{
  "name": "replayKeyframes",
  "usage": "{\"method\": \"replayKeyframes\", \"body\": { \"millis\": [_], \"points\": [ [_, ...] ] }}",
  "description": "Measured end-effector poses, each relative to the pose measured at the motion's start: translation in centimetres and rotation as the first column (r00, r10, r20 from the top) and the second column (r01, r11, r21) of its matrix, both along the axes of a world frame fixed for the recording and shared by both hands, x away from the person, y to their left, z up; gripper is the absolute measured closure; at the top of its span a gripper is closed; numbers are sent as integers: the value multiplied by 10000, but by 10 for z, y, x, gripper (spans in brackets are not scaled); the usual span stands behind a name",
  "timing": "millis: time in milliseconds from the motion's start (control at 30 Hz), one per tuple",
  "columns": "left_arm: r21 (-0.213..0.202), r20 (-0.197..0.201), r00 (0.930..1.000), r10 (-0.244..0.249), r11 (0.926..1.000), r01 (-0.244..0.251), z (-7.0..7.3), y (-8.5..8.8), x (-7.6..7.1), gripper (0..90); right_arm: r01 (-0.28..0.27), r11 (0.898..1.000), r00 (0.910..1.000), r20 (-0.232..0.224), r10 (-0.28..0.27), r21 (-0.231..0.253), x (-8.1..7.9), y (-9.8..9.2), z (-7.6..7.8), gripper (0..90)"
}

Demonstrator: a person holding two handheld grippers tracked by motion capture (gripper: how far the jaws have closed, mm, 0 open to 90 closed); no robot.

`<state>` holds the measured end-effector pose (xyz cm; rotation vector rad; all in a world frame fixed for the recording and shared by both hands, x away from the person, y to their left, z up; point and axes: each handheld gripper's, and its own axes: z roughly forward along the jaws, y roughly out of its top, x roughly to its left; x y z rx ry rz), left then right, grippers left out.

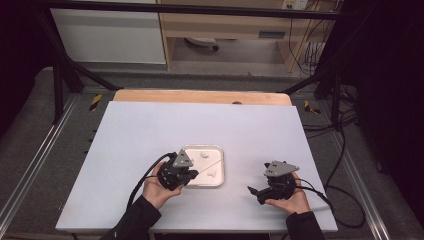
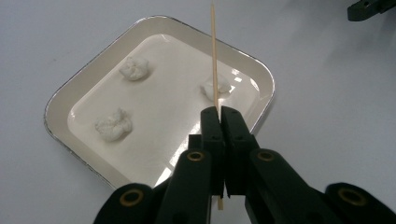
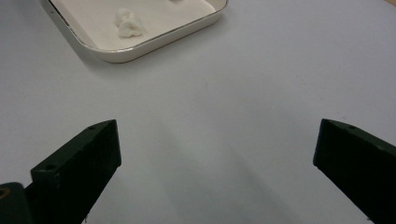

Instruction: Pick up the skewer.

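While our left gripper (image 2: 217, 115) pinches the skewer (image 2: 214, 56) over the tray (image 2: 60, 95), three lumps (image 2: 113, 125) lie unspeared (right gripper (image 3: 215, 154) wide, empty).

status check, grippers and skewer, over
Left gripper shut on skewer, over tray. Right gripper open, empty. Three white lumps in tray. Nothing blocking.
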<state>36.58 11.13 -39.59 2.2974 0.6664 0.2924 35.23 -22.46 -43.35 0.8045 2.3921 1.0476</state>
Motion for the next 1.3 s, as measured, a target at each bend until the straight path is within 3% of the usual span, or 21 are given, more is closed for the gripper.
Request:
{"method": "replayKeyframes", "body": {
  "millis": [400, 700, 967, 1100, 1300],
  "points": [
    [346, -77, 9992, -400, 9986, 402, 6, -13, 2, 889, -454, 9940, 9961, 704, 525, -992, -1, 16, 10, 27],
    [631, -27, 9968, -800, 9948, 801, 12, -27, 1, 889, -729, 9866, 9899, 1100, 894, -1463, -1, 27, 15, 51],
    [843, -35, 9936, -1125, 9901, 1124, 14, -38, 0, 889, -1174, 9726, 9779, 1471, 1483, -2005, -2, 39, 18, 103],
    [897, -83, 9924, -1231, 9883, 1233, 15, -43, 1, 890, -1464, 9585, 9683, 1628, 1895, -2447, -3, 44, 19, 154],
    [962, -181, 9905, -1360, 9859, 1371, 14, -50, 2, 890, -1676, 9455, 9590, 1763, 2221, -2792, -3, 48, 18, 219]
  ]
}}
